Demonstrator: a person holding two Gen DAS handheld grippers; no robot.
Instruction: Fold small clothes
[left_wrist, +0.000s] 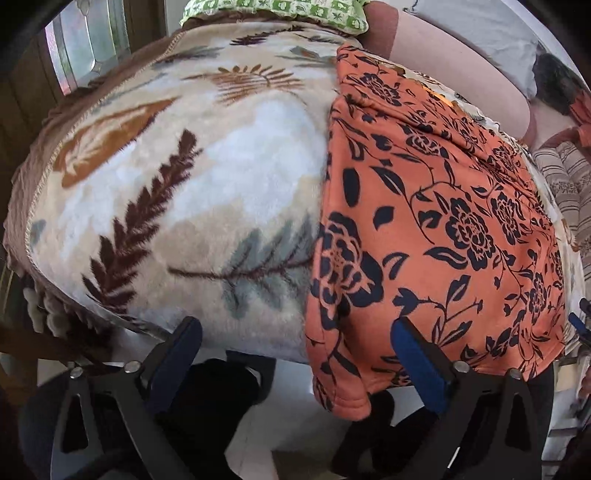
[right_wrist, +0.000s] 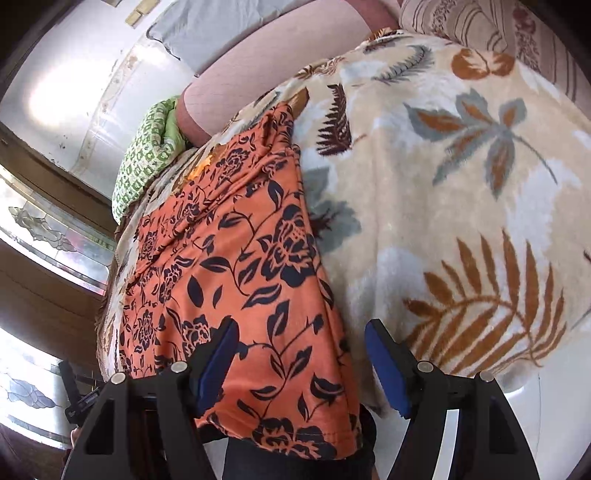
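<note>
An orange garment with a dark floral print (left_wrist: 436, 221) lies flat on a beige leaf-patterned blanket (left_wrist: 184, 177), its near hem hanging over the bed edge. My left gripper (left_wrist: 295, 339) is open, its fingers straddling the garment's left hem corner without pinching it. In the right wrist view the same garment (right_wrist: 236, 266) lies on the blanket (right_wrist: 461, 192). My right gripper (right_wrist: 299, 343) is open, its fingers either side of the garment's right hem edge, holding nothing.
A green patterned cloth (right_wrist: 147, 155) and a pink pillow (right_wrist: 236, 85) lie at the far end of the bed. A striped cushion (left_wrist: 569, 184) lies to the right. A window with wooden frame (right_wrist: 44, 229) stands beside the bed.
</note>
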